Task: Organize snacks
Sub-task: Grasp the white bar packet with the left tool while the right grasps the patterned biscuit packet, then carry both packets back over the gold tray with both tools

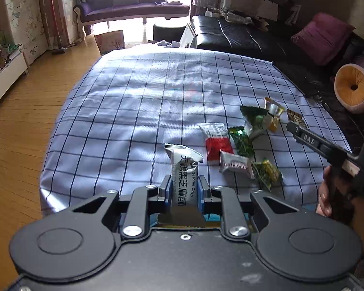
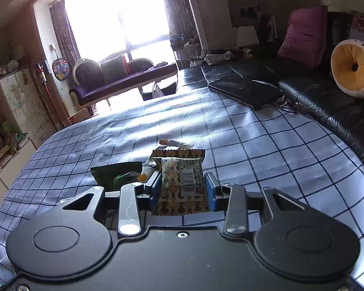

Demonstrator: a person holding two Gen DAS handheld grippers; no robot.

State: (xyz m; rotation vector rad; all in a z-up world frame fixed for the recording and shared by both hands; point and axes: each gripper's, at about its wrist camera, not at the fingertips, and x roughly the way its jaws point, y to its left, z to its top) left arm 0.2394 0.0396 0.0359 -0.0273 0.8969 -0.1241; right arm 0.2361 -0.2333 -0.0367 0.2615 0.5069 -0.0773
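A checked cloth (image 1: 138, 111) covers the table. My left gripper (image 1: 184, 181) is shut on a white sesame crisp packet (image 1: 182, 160), which stands upright between the blue pads above the cloth. To its right lies a cluster of snacks: a red and white packet (image 1: 214, 138), green packets (image 1: 241, 140), a silver packet (image 1: 234, 163). My right gripper (image 2: 182, 184) is shut on a brown patterned packet (image 2: 182, 169) with a barcode. The same gripper (image 1: 301, 134) shows at the cluster's right edge, held by a hand (image 1: 327, 194). A dark green packet (image 2: 114, 172) lies just left of it.
A black sofa (image 1: 242, 36) with a purple cushion (image 1: 322, 36) and a round orange cushion (image 2: 351, 68) runs along the table's right side. A flat black case (image 2: 245, 91) rests at the far right corner. Wooden floor (image 1: 24, 133) lies to the left.
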